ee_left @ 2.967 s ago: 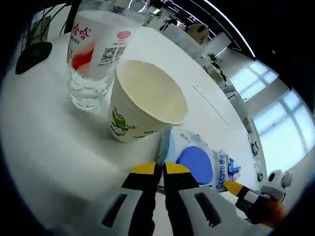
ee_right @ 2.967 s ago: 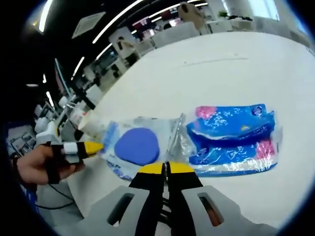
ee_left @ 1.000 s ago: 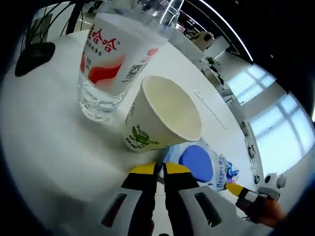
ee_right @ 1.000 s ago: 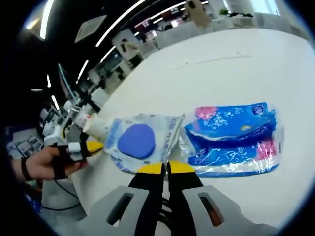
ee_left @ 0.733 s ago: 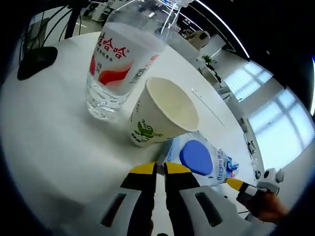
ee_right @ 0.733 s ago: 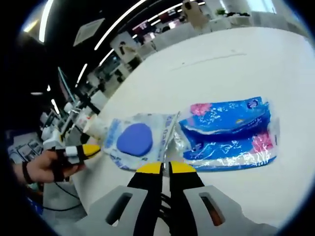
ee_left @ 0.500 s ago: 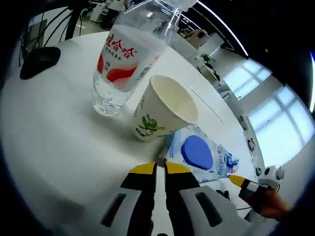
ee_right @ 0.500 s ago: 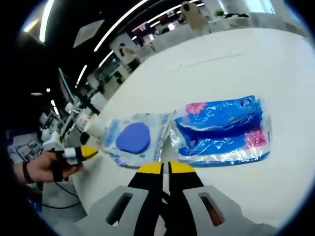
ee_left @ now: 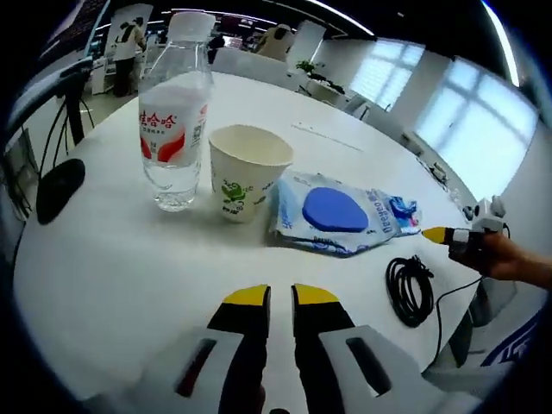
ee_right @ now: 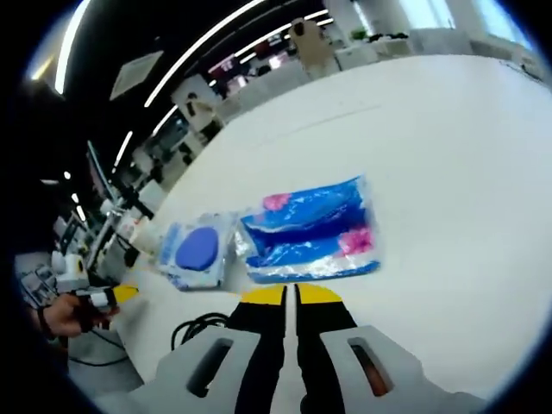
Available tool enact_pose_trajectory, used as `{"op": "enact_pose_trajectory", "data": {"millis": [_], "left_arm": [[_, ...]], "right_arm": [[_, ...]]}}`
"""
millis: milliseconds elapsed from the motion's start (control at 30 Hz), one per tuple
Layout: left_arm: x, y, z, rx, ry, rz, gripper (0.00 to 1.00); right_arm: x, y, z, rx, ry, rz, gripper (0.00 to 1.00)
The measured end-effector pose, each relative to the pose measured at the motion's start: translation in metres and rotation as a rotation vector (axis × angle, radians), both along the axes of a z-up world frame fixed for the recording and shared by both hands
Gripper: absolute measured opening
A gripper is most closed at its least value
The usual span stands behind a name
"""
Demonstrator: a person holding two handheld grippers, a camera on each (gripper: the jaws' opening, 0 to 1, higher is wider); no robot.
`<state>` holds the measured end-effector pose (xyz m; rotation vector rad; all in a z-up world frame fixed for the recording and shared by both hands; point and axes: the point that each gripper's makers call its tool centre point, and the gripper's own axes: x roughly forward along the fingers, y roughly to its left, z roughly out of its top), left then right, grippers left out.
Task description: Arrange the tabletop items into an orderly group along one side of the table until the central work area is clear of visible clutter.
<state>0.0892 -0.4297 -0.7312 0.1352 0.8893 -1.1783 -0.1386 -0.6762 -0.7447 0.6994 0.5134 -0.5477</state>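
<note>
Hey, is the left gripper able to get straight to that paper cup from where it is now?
Probably yes. The left gripper points roughly toward the paper cup across bare table. The water bottle stands close beside the cup, so clearance there is tight.

In the left gripper view a water bottle (ee_left: 175, 129), a paper cup (ee_left: 246, 172) and a wipes pack (ee_left: 341, 214) stand in a row on the table (ee_left: 112, 276), a coiled cable (ee_left: 410, 289) nearer its edge, while the right gripper view shows a tissue pack (ee_right: 309, 233) just beside the wipes.
</note>
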Motion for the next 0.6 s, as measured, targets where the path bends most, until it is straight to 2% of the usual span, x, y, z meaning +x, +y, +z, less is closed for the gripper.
{"op": "enact_pose_trajectory", "data": {"millis": [133, 300, 467, 600], "left_arm": [[0.002, 0.015, 0.004, -0.005, -0.010, 0.001, 0.08], [-0.006, 0.026, 0.010, 0.008, -0.064, -0.056, 0.12], [-0.019, 0.026, 0.013, 0.006, -0.091, -0.118, 0.18], [-0.027, 0.025, 0.015, -0.004, -0.077, -0.139, 0.28]], "right_arm": [[-0.018, -0.010, -0.002, -0.002, 0.012, -0.040, 0.01], [-0.033, -0.021, -0.002, -0.012, 0.029, -0.079, 0.02], [-0.036, -0.029, -0.004, -0.025, 0.053, -0.079, 0.08], [-0.033, -0.034, -0.004, -0.029, 0.064, -0.077, 0.11]]}}
